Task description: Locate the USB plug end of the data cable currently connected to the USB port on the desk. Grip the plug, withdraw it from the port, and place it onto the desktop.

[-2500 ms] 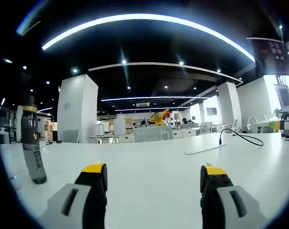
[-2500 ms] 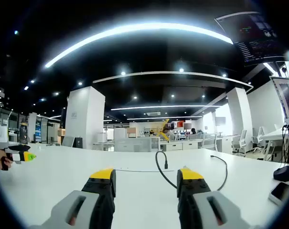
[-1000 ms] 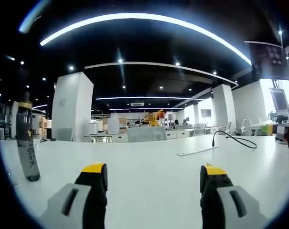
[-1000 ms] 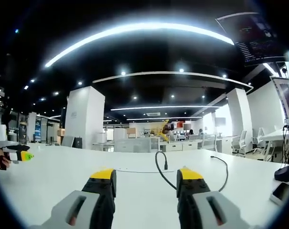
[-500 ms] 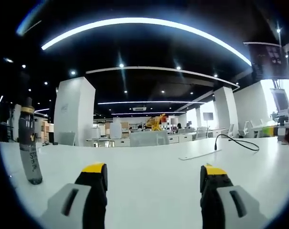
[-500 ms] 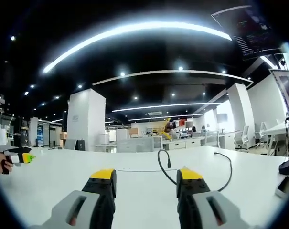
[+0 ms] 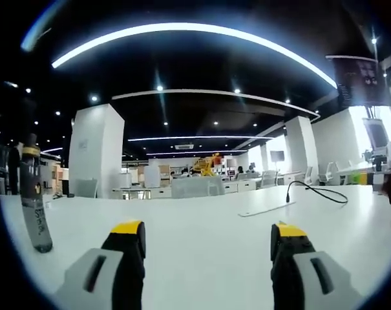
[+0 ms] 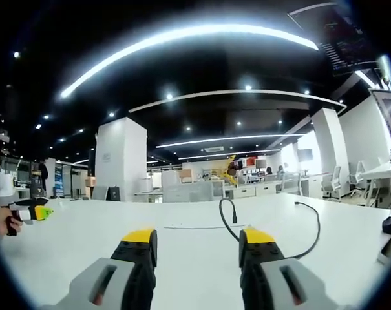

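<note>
Cable plug (image 8: pixel 234 218) stands upright in the right gripper view, at the end of a black cable (image 8: pixel 311 240) that loops up from the white surface (image 8: pixel 85 245) and arches away to the right; whether the plug is seated in a port cannot be told at this size. A flat strip (image 8: pixel 195 227) lies on the surface just left of the plug. The right claw (image 8: pixel 196 237) is wide open and holds nothing; its yellow-tipped jaws sit low over the surface, with the cable passing beside the right jaw. In the left gripper view, the left claw (image 7: pixel 207 232) is likewise wide open and empty. The same cable (image 7: pixel 315 190) appears there at the far right of the surface (image 7: pixel 195 223), next to a flat strip (image 7: pixel 266 209). A dark bottle (image 7: pixel 35 194) stands upright at the left edge. The left gripper (image 8: pixel 27 212), held in a hand (image 8: pixel 0 221), enters the right gripper view from the left.
</note>
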